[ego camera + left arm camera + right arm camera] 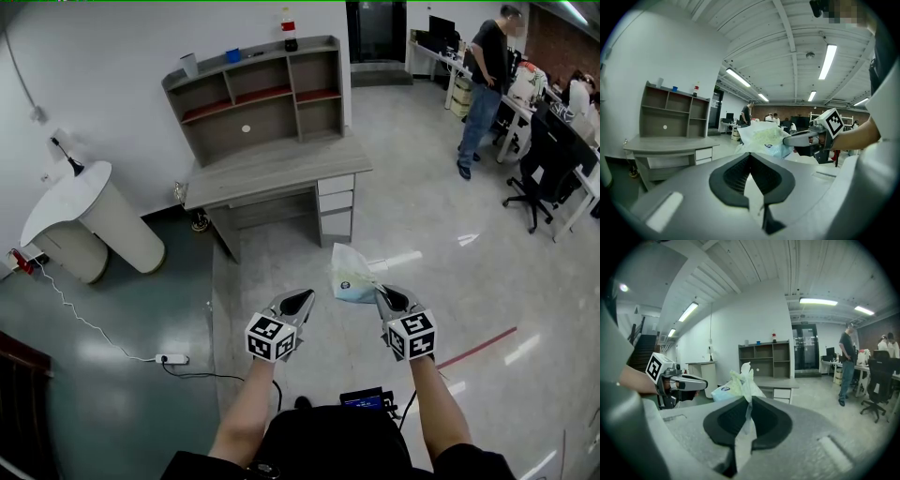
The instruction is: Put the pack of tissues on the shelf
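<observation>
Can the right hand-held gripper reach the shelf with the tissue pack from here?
Probably not yet: the right hand-held gripper holds the tissue pack well short of the shelf, with floor and the desk between.

My head camera looks steeply down past my forearms, onto my left gripper (298,302) and right gripper (388,298) close below, with the floor (450,234) and the desk (277,169) farther ahead. Each gripper's camera sits right behind its own jaws and looks nearly level along them into the room. The left one has the shelf (258,94) off to its left, while the right one faces it almost straight on. All three share shelf and desk. Each gripper view also catches the other gripper and the pack (352,277).
</observation>
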